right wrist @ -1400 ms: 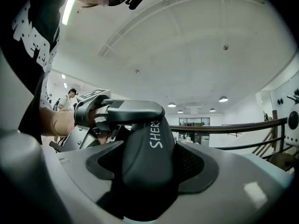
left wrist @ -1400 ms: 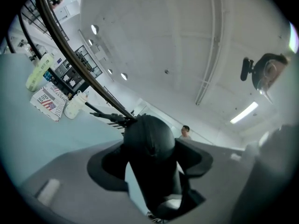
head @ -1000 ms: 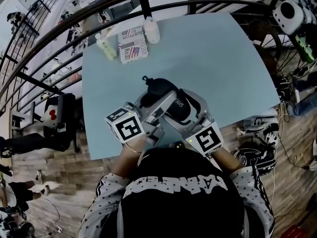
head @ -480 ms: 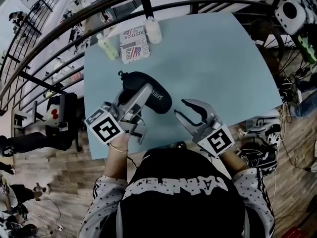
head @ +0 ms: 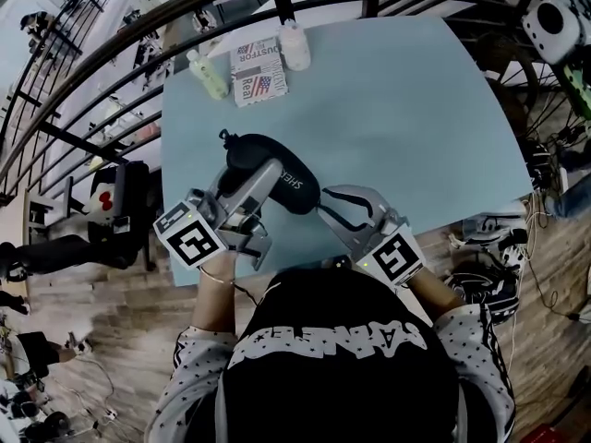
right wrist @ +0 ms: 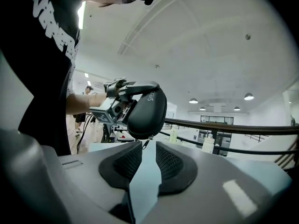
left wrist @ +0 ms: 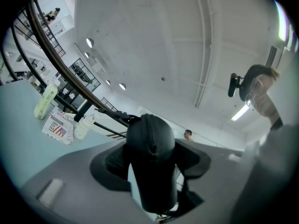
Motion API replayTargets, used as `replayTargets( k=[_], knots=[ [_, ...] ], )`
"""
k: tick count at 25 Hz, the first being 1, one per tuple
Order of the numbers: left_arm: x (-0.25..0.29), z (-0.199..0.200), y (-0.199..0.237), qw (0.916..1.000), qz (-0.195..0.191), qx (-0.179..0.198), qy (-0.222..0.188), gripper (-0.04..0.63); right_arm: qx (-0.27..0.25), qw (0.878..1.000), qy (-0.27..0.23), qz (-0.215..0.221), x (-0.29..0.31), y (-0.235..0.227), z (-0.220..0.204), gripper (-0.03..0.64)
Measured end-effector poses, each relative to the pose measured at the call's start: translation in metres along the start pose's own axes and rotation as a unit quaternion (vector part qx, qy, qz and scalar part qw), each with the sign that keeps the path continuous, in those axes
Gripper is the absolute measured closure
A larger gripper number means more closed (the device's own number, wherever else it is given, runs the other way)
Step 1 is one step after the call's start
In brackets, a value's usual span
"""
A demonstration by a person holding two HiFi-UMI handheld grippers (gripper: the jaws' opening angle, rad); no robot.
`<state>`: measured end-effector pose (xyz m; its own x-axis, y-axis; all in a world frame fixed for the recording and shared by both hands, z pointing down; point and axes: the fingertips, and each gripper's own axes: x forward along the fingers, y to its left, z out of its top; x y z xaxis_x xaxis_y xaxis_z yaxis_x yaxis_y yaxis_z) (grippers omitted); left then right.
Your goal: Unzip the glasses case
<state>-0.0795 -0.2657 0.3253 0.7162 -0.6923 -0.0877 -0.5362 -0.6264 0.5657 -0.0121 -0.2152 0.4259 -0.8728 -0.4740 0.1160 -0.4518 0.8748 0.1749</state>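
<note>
The black zip-up glasses case (head: 277, 166) is held off the light-blue table (head: 416, 109), with my left gripper (head: 263, 175) shut across its middle. In the left gripper view the case (left wrist: 150, 148) fills the gap between both pads (left wrist: 114, 164). My right gripper (head: 328, 201) sits just below the case's near end. In the right gripper view the case (right wrist: 148, 107) hangs right ahead of my right gripper (right wrist: 148, 164). Its small zipper pull (right wrist: 145, 143) dangles at the fingertips' gap. The right jaws are closing to a narrow slit, and nothing is pressed between them.
At the table's far edge stand a green bottle (head: 208, 74), a white bottle (head: 295, 46) and a printed booklet (head: 259, 72). A dark curved railing (head: 120, 44) runs behind the table. The person's body is close to the table's near edge.
The left gripper carried the case leftward and up, away from the right gripper. The right jaws narrowed from wide open, then came back toward the case's near end.
</note>
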Motion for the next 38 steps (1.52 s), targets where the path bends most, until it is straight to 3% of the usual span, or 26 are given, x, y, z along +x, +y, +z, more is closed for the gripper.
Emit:
replayTargets(
  k=[2, 3, 6, 8, 10, 14, 18, 24, 27, 32, 38],
  knots=[
    [-0.002, -0.002, 0.0, 1.0, -0.002, -0.005, 0.004, 0.595, -0.013, 1.0, 0.005, 0.004, 0.003, 0.003, -0.001, 0.556],
    [-0.003, -0.003, 0.001, 1.0, -0.002, -0.005, 0.007, 0.595, -0.011, 1.0, 0.006, 0.003, 0.004, 0.003, -0.001, 0.607],
    [-0.008, -0.007, 0.002, 0.9998, -0.003, -0.002, 0.02, 0.595, -0.027, 0.999, 0.025, 0.016, 0.006, 0.006, -0.004, 0.609],
    [-0.01, -0.011, 0.001, 0.9994, -0.008, 0.004, 0.035, 0.595, -0.084, 0.995, 0.048, 0.029, 0.006, 0.01, -0.008, 0.611],
    [-0.01, -0.018, -0.001, 0.998, -0.014, 0.017, 0.059, 0.595, -0.168, 0.982, 0.079, 0.044, 0.007, 0.017, -0.015, 0.611],
    [-0.008, -0.038, -0.005, 0.9904, -0.025, 0.06, 0.122, 0.595, -0.307, 0.938, 0.14, 0.079, 0.008, 0.028, -0.035, 0.611],
    [-0.009, -0.055, -0.009, 0.9815, -0.035, 0.088, 0.167, 0.595, -0.334, 0.922, 0.164, 0.104, 0.01, 0.035, -0.049, 0.611],
    [-0.005, -0.067, -0.014, 0.9735, -0.036, 0.11, 0.197, 0.595, -0.384, 0.897, 0.188, 0.109, 0.006, 0.034, -0.056, 0.609],
    [-0.005, -0.065, -0.009, 0.9755, -0.03, 0.101, 0.193, 0.595, -0.385, 0.898, 0.188, 0.096, 0.008, 0.027, -0.056, 0.607],
    [-0.009, -0.054, -0.004, 0.9841, -0.024, 0.065, 0.164, 0.595, -0.343, 0.922, 0.171, 0.047, 0.004, 0.006, -0.046, 0.609],
    [-0.008, -0.053, -0.003, 0.9853, -0.027, 0.053, 0.16, 0.595, -0.347, 0.923, 0.165, 0.018, 0.002, -0.006, -0.039, 0.607]
  ],
)
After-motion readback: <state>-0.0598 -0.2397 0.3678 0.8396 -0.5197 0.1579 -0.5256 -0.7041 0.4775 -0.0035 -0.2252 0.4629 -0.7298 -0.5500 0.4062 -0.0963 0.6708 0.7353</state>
